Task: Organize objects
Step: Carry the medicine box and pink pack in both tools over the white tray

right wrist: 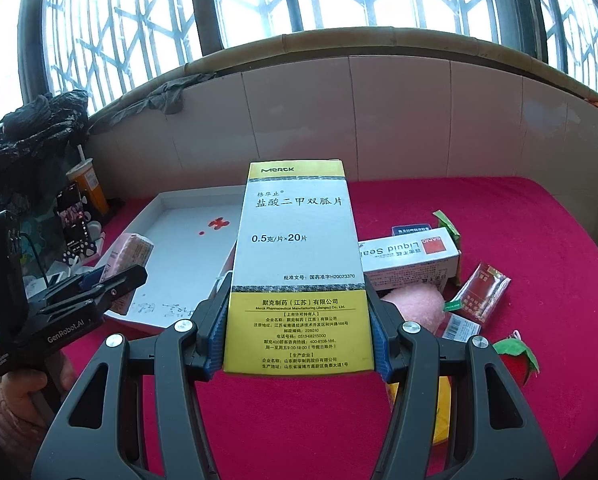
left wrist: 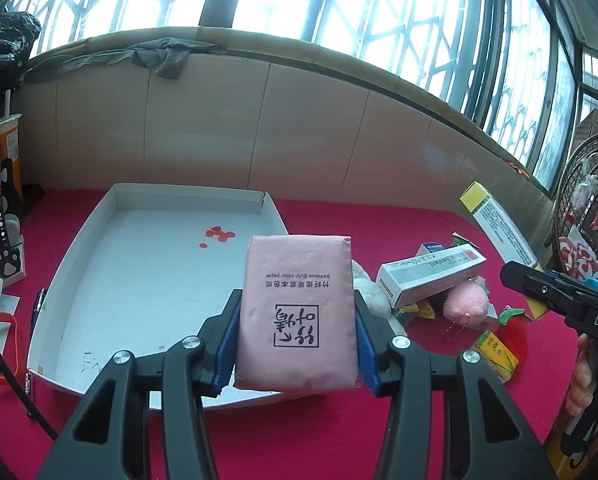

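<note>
**Tray still bare, two items in hand**

We judge the sorting barely begun: the wide white cardboard tray point(left wrist: 99, 280) on the red-covered counter point(left wrist: 339, 420) holds nothing but red marks. Our right gripper point(right wrist: 299, 344) is clamped on the tall yellow-and-white medicine box point(right wrist: 299, 260), raised near the tray's right edge. Our left gripper point(left wrist: 297, 344) is clamped on the pink plastic-wrapped tissue pack point(left wrist: 297, 312), above the tray's near right corner. Still loose to the right: the long white sealant carton point(left wrist: 431, 280), the fluffy pink plush point(left wrist: 465, 304) and the small red packet point(right wrist: 481, 296).

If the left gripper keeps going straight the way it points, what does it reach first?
Probably the white tray. The left gripper, shut on the pink tissue pack, aims over the tray's right part; depth is unclear.
</note>
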A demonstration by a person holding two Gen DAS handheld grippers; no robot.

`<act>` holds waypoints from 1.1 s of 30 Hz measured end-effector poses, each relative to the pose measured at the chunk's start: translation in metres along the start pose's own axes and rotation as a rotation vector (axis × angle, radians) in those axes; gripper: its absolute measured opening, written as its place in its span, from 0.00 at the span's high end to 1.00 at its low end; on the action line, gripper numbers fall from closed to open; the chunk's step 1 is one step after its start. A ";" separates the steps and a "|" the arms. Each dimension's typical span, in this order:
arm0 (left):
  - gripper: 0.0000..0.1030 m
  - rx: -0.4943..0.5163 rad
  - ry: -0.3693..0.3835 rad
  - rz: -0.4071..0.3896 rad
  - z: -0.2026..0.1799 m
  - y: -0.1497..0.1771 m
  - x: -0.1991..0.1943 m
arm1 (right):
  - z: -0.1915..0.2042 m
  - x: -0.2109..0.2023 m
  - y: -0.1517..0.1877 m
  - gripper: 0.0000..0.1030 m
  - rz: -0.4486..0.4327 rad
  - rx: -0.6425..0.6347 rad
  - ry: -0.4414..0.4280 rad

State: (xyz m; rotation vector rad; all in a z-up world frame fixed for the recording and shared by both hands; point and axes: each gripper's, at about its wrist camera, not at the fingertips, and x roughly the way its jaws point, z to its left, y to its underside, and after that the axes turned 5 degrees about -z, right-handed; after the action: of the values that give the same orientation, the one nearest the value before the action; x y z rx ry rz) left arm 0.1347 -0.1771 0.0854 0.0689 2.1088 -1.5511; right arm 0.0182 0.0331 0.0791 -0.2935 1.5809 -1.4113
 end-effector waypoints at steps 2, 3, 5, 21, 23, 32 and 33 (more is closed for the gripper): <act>0.52 -0.005 -0.005 -0.002 0.005 -0.001 0.000 | 0.006 0.004 -0.002 0.45 0.004 -0.010 -0.006; 0.52 -0.008 -0.008 -0.004 0.007 -0.002 0.000 | 0.009 0.006 -0.003 0.45 0.008 -0.015 -0.009; 0.52 -0.015 -0.015 -0.008 0.012 -0.003 -0.002 | 0.015 0.009 -0.004 0.45 0.014 -0.021 -0.013; 0.51 -0.008 -0.091 -0.023 0.051 -0.027 0.007 | 0.061 0.049 -0.026 0.45 0.058 -0.064 -0.072; 0.51 -0.008 -0.097 -0.022 0.056 -0.033 0.010 | 0.068 0.055 -0.031 0.45 0.059 -0.077 -0.076; 0.51 -0.050 -0.112 0.018 0.087 -0.062 0.033 | 0.079 0.101 -0.063 0.45 0.102 -0.017 -0.104; 0.51 -0.056 -0.113 0.026 0.090 -0.065 0.037 | 0.081 0.108 -0.066 0.45 0.107 -0.008 -0.105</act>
State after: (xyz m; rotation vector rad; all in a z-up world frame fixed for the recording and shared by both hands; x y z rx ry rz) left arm 0.1148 -0.2904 0.1076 -0.0107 2.0534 -1.4454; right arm -0.0015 -0.1147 0.0942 -0.2784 1.4950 -1.2876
